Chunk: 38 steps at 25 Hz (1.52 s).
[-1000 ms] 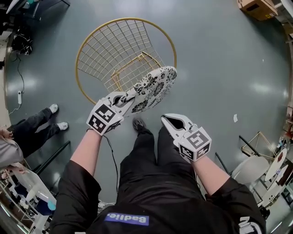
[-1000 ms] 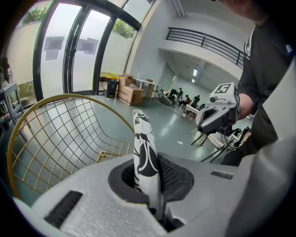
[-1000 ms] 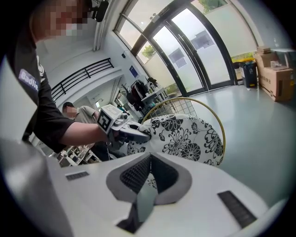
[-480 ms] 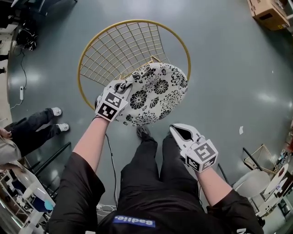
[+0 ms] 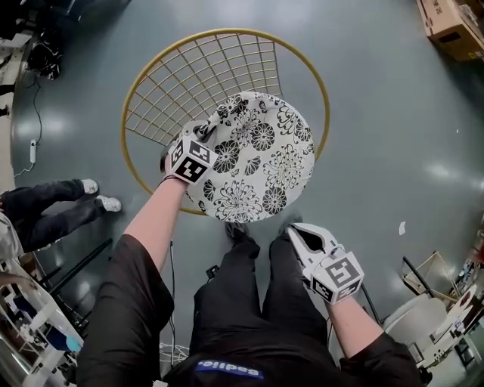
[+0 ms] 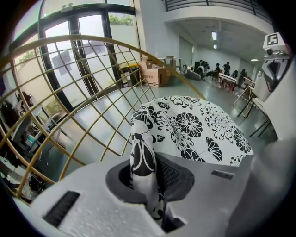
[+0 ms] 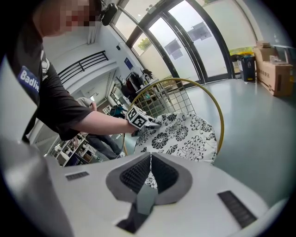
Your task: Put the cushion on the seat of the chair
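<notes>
A round white cushion (image 5: 257,155) with black flowers lies nearly flat over the seat of a gold wire chair (image 5: 181,68). My left gripper (image 5: 210,130) is shut on the cushion's left edge; a fold of the cushion (image 6: 143,157) is pinched between its jaws. The chair's wire back (image 6: 69,92) rises behind it. My right gripper (image 5: 299,230) hangs lower right, clear of the chair, jaws shut with nothing between them. From there the cushion (image 7: 178,132) and the left gripper (image 7: 155,121) show ahead.
The person's legs and a shoe (image 5: 238,230) stand just in front of the chair. Another person's feet (image 5: 94,195) are at the left. A cardboard box (image 5: 454,23) sits top right, and stands and cables lie around the grey floor's edges.
The left gripper carried the cushion forward and down; the cushion went from steeply tilted to nearly flat over the seat. The right gripper sank a little.
</notes>
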Each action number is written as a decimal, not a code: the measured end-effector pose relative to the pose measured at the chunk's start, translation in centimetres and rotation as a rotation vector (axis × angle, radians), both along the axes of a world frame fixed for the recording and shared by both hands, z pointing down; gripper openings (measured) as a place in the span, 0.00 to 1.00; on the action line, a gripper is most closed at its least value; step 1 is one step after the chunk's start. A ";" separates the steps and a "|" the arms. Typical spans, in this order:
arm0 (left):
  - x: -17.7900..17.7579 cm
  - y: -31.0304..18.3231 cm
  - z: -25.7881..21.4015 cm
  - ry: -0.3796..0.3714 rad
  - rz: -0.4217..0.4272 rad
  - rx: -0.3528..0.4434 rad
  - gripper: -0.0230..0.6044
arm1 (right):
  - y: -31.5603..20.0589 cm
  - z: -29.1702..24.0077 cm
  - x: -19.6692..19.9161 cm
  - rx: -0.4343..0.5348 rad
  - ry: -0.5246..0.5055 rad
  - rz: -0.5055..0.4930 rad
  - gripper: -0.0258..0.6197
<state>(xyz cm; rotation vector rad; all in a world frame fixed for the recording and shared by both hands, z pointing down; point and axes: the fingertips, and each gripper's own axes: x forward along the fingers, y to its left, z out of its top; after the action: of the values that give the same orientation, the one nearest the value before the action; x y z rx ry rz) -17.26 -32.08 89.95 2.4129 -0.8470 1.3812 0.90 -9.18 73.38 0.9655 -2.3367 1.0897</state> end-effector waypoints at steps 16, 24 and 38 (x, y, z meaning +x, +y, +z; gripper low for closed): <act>-1.6 -3.3 -0.7 -0.054 -0.102 0.170 0.45 | 1.6 1.6 1.4 -0.017 0.014 0.027 0.09; -0.6 -1.1 -7.6 0.048 -0.163 0.172 0.47 | 1.3 -3.5 0.0 0.038 -0.006 -0.010 0.09; 4.5 13.8 -28.5 0.361 -0.257 0.162 0.37 | 0.1 -17.2 -2.2 0.176 -0.025 -0.109 0.09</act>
<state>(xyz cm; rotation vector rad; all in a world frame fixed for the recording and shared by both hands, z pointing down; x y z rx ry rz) -12.79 -18.31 61.48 2.4529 -1.1525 0.7805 -1.30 -9.03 56.16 0.8765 -2.5072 0.8709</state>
